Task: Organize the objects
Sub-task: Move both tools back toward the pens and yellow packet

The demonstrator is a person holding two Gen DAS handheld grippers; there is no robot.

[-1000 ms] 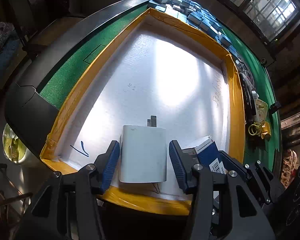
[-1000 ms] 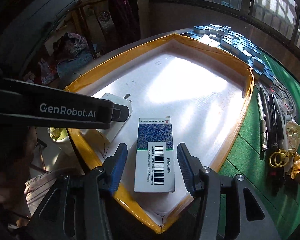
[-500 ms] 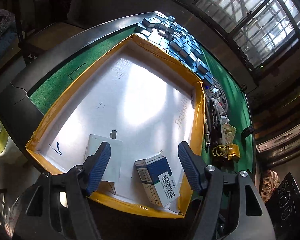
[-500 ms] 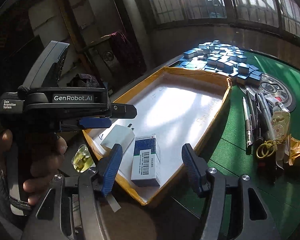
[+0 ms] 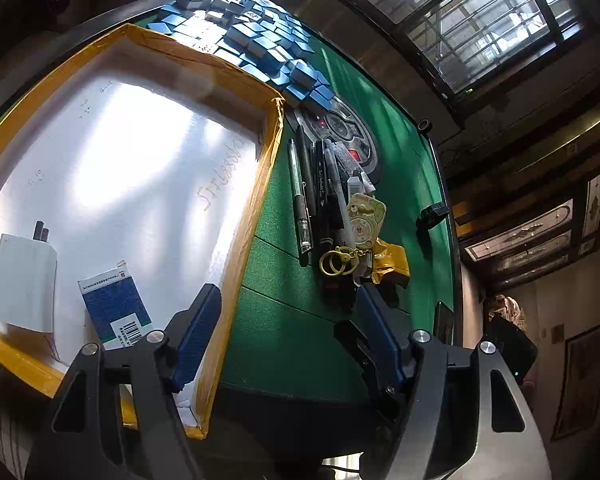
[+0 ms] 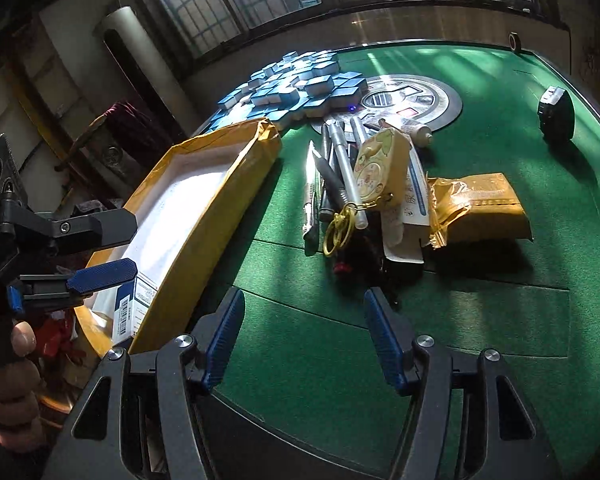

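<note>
Both grippers, left (image 5: 288,336) and right (image 6: 304,336), open and empty over the green table (image 6: 500,320). Risk: the tangled pens (image 6: 336,184) and keyring (image 6: 338,228) may drag along if one is pulled.

We cannot read the medicine box (image 5: 114,306) print; the tray wall (image 6: 204,216) hides most of that box in the right view.
</note>
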